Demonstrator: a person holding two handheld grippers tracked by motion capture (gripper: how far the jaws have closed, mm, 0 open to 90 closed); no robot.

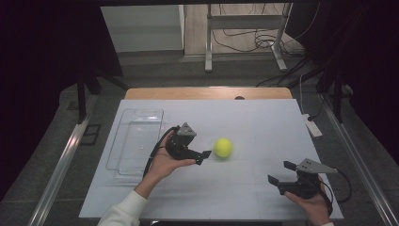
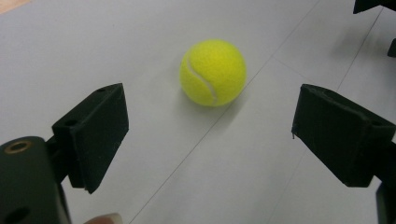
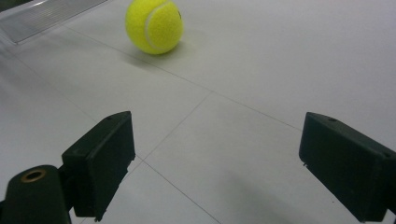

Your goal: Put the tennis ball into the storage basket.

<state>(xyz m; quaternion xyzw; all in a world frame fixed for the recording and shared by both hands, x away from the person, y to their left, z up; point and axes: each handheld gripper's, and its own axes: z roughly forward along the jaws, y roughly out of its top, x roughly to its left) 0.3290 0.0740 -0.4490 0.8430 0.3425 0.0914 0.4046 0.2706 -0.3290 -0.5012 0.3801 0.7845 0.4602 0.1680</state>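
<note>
Item: round yellow felt-covered tennis ball (image 1: 223, 147), resting free on white table sheet (image 1: 254, 122), near its middle. Landmark: the ball. Left gripper (image 1: 203, 155), black, hand-held: just beside the ball on its left, not touching, jaws spread wide and aimed at it; in left gripper view the ball (image 2: 213, 72) lies ahead, between the jaw lines. Right gripper (image 1: 281, 172), black: well apart from the ball, toward the near right, jaws likewise spread, clamped on nothing. Clear rectangular plastic tray (image 1: 136, 141): beyond the left gripper, farther left of the ball. Handling, judged: light, springy, grippy nap; prone to rolling if nudged. Best hold: across widest girth, jaws on opposite sides.
</note>
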